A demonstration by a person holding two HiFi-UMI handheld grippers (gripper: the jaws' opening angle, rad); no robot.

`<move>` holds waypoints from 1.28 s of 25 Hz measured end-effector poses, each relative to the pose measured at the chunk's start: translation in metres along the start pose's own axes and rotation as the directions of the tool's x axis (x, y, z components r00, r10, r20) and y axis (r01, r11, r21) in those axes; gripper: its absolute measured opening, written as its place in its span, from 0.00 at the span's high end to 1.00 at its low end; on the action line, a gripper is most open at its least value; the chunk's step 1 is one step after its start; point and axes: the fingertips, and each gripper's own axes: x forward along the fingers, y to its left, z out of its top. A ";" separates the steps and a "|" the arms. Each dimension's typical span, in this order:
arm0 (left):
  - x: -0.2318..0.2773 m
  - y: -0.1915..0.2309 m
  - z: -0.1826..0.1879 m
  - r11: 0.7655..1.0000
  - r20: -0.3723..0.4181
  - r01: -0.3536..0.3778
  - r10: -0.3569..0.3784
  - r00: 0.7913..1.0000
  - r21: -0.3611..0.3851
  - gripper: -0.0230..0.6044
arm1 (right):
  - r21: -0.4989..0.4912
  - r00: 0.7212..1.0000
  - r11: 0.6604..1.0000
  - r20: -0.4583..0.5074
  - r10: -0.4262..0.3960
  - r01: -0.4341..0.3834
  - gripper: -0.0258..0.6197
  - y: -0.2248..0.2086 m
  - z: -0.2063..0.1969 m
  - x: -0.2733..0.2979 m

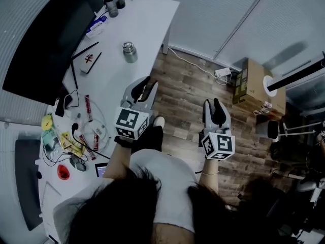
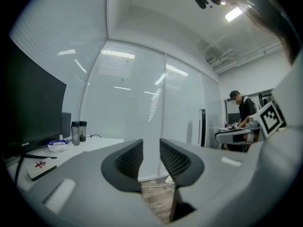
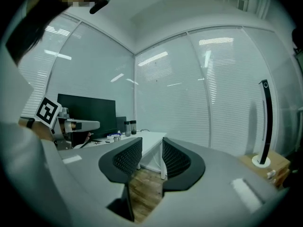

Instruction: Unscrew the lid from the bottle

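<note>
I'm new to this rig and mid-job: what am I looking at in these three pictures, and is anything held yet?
There is no robot arm here: a person holds a two-jaw tool in each hand. The top-down picture comes from a camera on the person's head. It shows the left hand-held gripper and the right hand-held gripper, each carrying a marker cube, beside a white desk. The other two pictures each look along one gripper's own jaws. In both, the jaws stand slightly apart with nothing between them, so nothing is held. On the desk stand the metal bottle with its lid on, a monitor, two dark tumblers and some small clutter.
</note>
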 end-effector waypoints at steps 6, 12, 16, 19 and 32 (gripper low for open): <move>0.061 0.041 0.017 1.000 0.006 -0.002 0.002 1.000 -0.005 0.70 | 0.016 1.000 1.000 -0.001 0.016 -0.016 0.78 -0.018 0.017 0.071; 0.102 0.081 0.030 1.000 0.015 -0.014 0.014 1.000 -0.001 0.69 | 0.026 1.000 0.999 -0.006 0.030 -0.030 0.76 -0.021 0.028 0.128; 0.120 0.102 0.025 1.000 0.004 -0.025 0.025 1.000 -0.011 0.69 | 0.028 0.998 0.998 -0.018 0.055 -0.055 0.73 -0.019 0.030 0.162; 0.127 0.120 0.023 0.999 0.000 -0.046 0.046 0.999 -0.026 0.68 | 0.025 0.995 0.996 -0.036 0.090 -0.089 0.72 -0.013 0.030 0.189; 0.113 0.223 0.027 0.940 0.026 -0.334 0.337 0.941 -0.068 0.59 | 0.002 0.895 0.897 -0.070 0.441 -0.442 0.67 0.058 0.037 0.331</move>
